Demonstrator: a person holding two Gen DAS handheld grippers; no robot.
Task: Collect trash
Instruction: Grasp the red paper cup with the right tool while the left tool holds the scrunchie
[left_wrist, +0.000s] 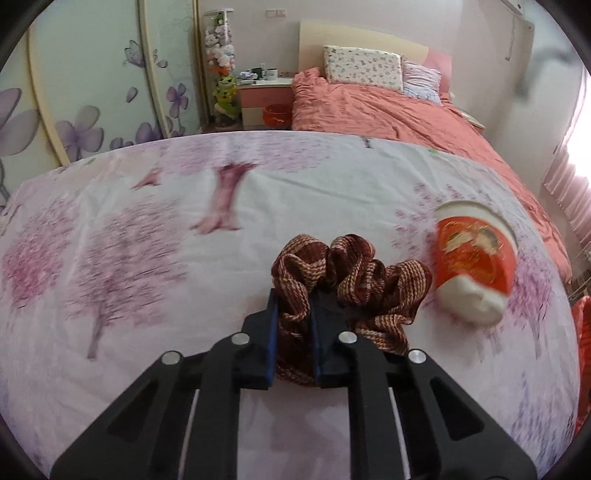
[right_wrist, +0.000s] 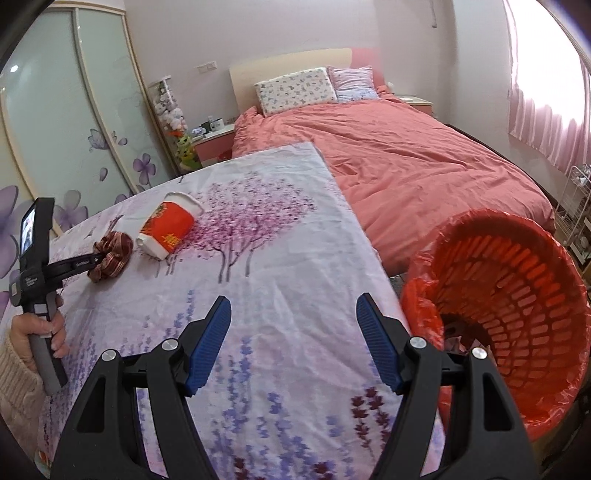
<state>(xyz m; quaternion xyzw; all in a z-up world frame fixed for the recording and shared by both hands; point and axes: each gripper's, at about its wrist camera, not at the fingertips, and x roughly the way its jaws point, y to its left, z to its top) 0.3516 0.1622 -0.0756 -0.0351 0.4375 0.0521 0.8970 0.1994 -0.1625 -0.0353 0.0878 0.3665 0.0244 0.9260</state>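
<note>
Floral-sheeted worktop (left_wrist: 332, 177) at frame centre: left gripper (left_wrist: 293, 317) clamped on brown scrunchie (left_wrist: 351, 269), paper cup (left_wrist: 472, 258) right of it, right gripper (right_wrist: 293, 343) jaws apart, empty.

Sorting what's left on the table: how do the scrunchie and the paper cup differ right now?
The scrunchie is soft, ruffled, brown-striped fabric; the paper cup is stiff, red and white. The scrunchie is pinched in the left gripper; the paper cup lies free on its side, dented at the base. Both rest on the floral tablecloth, side by side.
</note>
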